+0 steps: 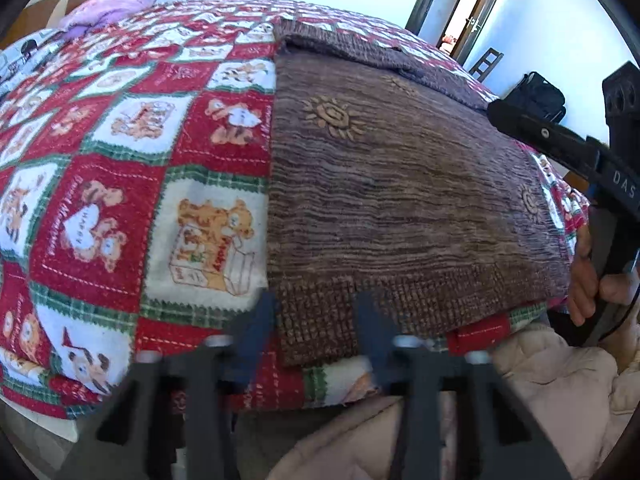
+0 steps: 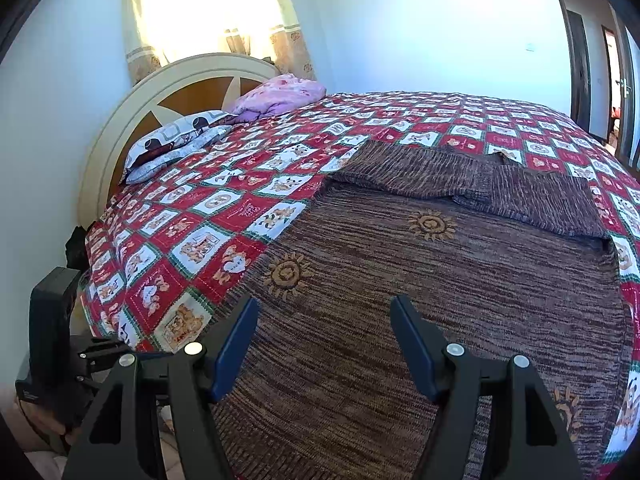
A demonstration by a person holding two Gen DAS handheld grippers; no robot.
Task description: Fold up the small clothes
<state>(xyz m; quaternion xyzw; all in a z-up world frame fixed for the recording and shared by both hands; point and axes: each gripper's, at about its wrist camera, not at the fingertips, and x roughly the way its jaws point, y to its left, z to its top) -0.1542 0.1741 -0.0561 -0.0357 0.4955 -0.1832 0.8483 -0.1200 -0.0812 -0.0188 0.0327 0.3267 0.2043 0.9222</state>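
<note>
Left wrist view: the left gripper (image 1: 316, 312) has its fingers spread wide over the hem corner of a brown sweater (image 1: 400, 200) lying flat on the bed's quilt (image 1: 120, 160).

Right wrist view: the right gripper (image 2: 324, 336) hovers with fingers wide above the sweater (image 2: 440, 280), sleeves folded across its top.

We see a bed covered with a red, white and green quilt (image 2: 280, 184) with bear pictures. Behind it stands a cream and brown rounded headboard (image 2: 168, 92). Bright light comes through the curtain (image 2: 216, 12). The walls (image 2: 420, 28) are pale blue, and a dark-framed door (image 2: 592, 52) stands at the right.
</note>
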